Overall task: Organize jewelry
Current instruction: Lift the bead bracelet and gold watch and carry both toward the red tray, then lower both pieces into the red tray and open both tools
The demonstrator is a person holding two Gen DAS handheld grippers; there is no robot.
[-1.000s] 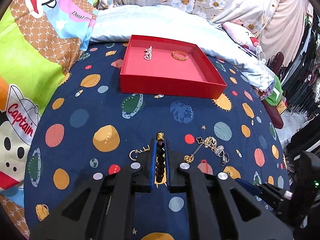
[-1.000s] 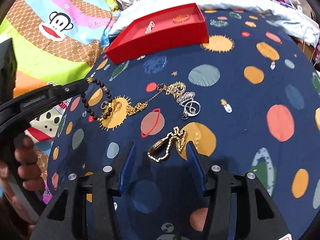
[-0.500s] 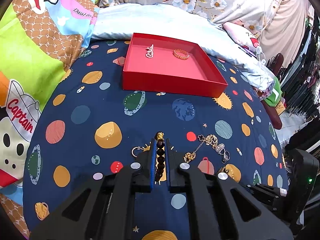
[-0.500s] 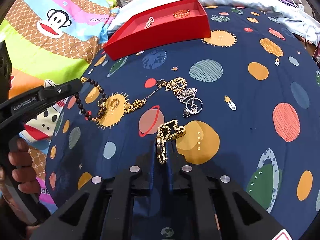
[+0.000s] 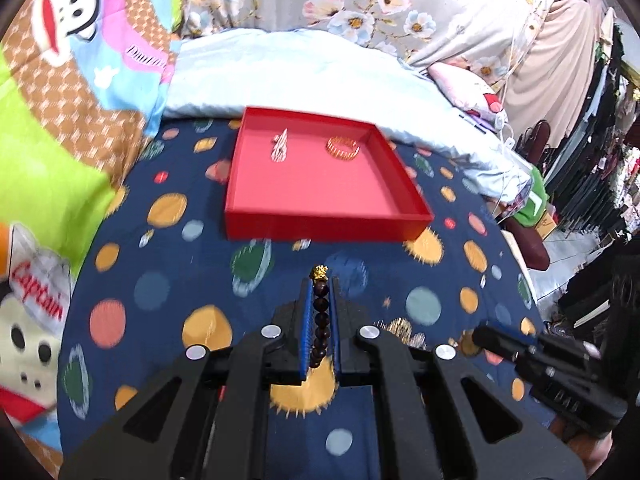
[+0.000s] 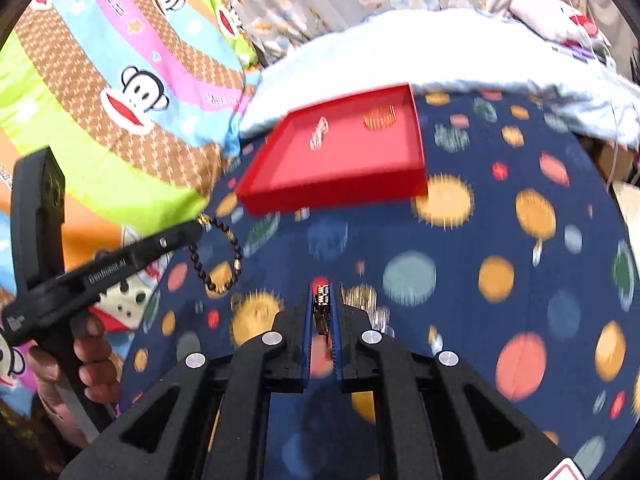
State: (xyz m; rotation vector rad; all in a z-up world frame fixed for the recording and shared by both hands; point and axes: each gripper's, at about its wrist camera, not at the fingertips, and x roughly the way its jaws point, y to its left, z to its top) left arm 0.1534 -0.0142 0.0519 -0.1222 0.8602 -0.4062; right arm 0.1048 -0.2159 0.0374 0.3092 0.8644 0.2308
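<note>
My left gripper [image 5: 320, 284] is shut on a dark bead bracelet [image 5: 321, 320] with a gold charm, held above the blue planet-print bedspread. It also shows in the right wrist view [image 6: 196, 226], with the bracelet [image 6: 224, 256] hanging from it. My right gripper [image 6: 322, 292] is shut on a gold chain bracelet [image 6: 321, 306], lifted off the bedspread. A red tray [image 5: 320, 224] lies ahead and holds a silver piece [image 5: 281, 146] and a gold ring bracelet [image 5: 342, 148]. More gold and silver chains [image 5: 402, 328] lie partly hidden behind my left fingers.
The bedspread [image 5: 160, 288] is bordered by a pale blue pillow [image 5: 300, 76] behind the tray and a bright cartoon blanket [image 5: 60, 140] on the left. The bed's edge drops off at the right, toward hanging clothes [image 5: 592, 152].
My right gripper shut on the gold chain bracelet and lifted it. Both grippers have moved forward toward the red tray, the left still holding the bead bracelet.
</note>
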